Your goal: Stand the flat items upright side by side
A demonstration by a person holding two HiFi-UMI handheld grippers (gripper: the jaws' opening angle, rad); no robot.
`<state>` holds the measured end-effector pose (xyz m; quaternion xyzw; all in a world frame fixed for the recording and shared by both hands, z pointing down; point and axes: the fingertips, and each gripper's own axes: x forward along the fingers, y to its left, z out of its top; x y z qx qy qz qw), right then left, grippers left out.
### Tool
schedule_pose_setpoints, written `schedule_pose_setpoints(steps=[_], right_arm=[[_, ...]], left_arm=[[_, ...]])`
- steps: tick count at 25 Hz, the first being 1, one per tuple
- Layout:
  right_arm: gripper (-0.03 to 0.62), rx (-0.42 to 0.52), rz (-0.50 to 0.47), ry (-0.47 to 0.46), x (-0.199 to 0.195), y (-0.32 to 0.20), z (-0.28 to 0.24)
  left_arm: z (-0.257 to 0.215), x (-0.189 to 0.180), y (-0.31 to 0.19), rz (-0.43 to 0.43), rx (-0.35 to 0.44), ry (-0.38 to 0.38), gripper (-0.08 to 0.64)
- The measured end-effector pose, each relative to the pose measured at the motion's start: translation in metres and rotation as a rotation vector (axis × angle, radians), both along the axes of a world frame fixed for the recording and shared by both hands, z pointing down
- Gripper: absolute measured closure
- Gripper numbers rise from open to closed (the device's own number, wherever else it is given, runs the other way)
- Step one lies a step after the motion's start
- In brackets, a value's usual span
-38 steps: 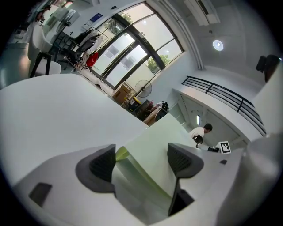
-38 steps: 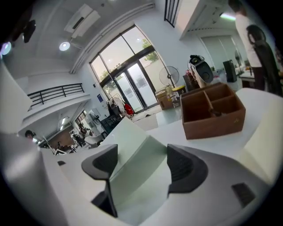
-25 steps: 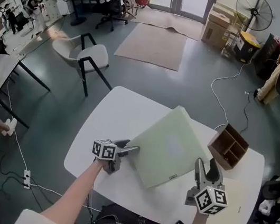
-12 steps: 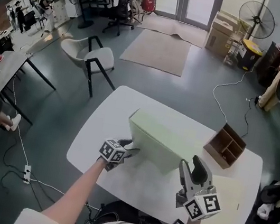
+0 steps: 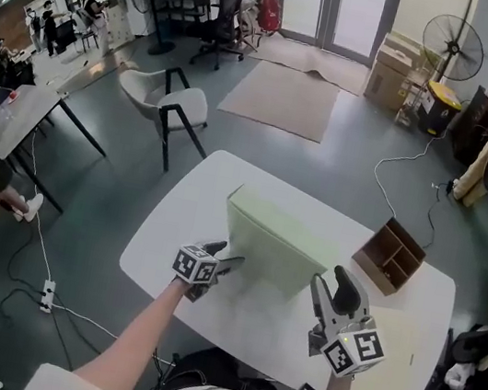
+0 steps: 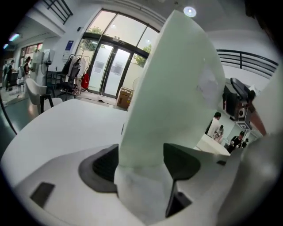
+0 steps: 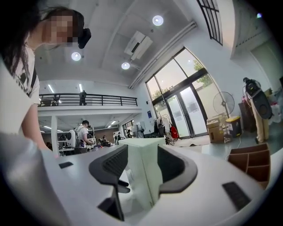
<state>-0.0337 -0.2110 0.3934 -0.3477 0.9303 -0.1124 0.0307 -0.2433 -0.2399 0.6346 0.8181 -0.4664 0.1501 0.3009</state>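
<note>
A flat pale green box (image 5: 274, 237) stands upright on its long edge on the white table (image 5: 187, 212). My left gripper (image 5: 229, 261) is shut on its lower left corner. In the left gripper view the box (image 6: 172, 88) fills the gap between both pads of that gripper (image 6: 141, 164), whose jaws have just been opening. My right gripper (image 5: 336, 288) is shut on the box's right end. In the right gripper view the box (image 7: 142, 148) sits between the pads of this gripper (image 7: 140, 167), whose jaws have just been closing. A cream flat item (image 5: 405, 344) lies on the table at the right.
A brown wooden organiser (image 5: 392, 256) stands on the table's far right, and is seen again in the right gripper view (image 7: 253, 160). A white chair (image 5: 163, 96) stands beyond the table's far left. People stand at desks in the background.
The green box has swung up from a low slant to upright on its edge. Both grippers came up and inward with it. Over the last half second little has moved.
</note>
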Motion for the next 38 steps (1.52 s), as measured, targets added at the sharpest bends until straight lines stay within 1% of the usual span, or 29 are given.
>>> schedule_pose_setpoints(steps=[2,4,6,7,10,12,14,16,18,20,23,25,27,31,34,38], right_arm=[[0.363,0.011,-0.021,0.017,0.008,-0.006,0.004],[0.312,0.001,-0.065,0.083,0.013,-0.015,0.020],[0.256,-0.031,-0.149,0.167,0.013,-0.023,0.047],[0.238,-0.050,-0.202,0.204,0.010,-0.025,0.062],[0.235,-0.091,-0.344,0.283,0.000,-0.026,0.100],[0.236,-0.114,-0.407,0.341,-0.005,-0.024,0.122],[0.235,-0.129,-0.448,0.403,-0.008,-0.021,0.144],[0.236,-0.137,-0.482,0.443,-0.009,-0.018,0.162],[0.236,-0.133,-0.504,0.465,-0.012,-0.016,0.173],[0.236,-0.124,-0.513,0.469,-0.017,-0.017,0.177],[0.238,-0.117,-0.500,0.456,-0.023,-0.018,0.177],[0.249,-0.121,-0.474,0.443,-0.023,-0.021,0.176],[0.293,-0.125,-0.446,0.436,-0.021,-0.023,0.176],[0.295,-0.128,-0.391,0.437,-0.021,-0.022,0.175],[0.308,-0.133,-0.283,0.418,-0.019,-0.024,0.173],[0.313,-0.163,-0.090,0.401,-0.018,-0.021,0.173]], left_arm=[[-0.009,-0.002,0.005,-0.026,0.019,0.016,0.249],[-0.017,0.001,0.013,-0.032,0.037,0.019,0.249],[-0.024,0.008,0.024,-0.036,0.054,0.021,0.249],[-0.028,0.013,0.030,-0.043,0.064,0.025,0.249],[-0.044,0.026,0.051,-0.075,0.103,0.052,0.249],[-0.057,0.036,0.069,-0.089,0.130,0.064,0.249],[-0.067,0.045,0.088,-0.096,0.153,0.057,0.249],[-0.074,0.053,0.106,-0.111,0.174,0.038,0.249],[-0.078,0.056,0.122,-0.131,0.189,0.020,0.249],[-0.084,0.056,0.135,-0.155,0.201,0.008,0.249],[-0.093,0.055,0.156,-0.185,0.210,-0.006,0.249],[-0.098,0.056,0.167,-0.187,0.213,-0.020,0.249],[-0.100,0.055,0.175,-0.183,0.216,-0.035,0.249],[-0.102,0.048,0.177,-0.176,0.223,-0.034,0.249],[-0.103,0.043,0.169,-0.143,0.236,-0.032,0.249],[-0.104,0.033,0.155,-0.056,0.238,-0.037,0.249]])
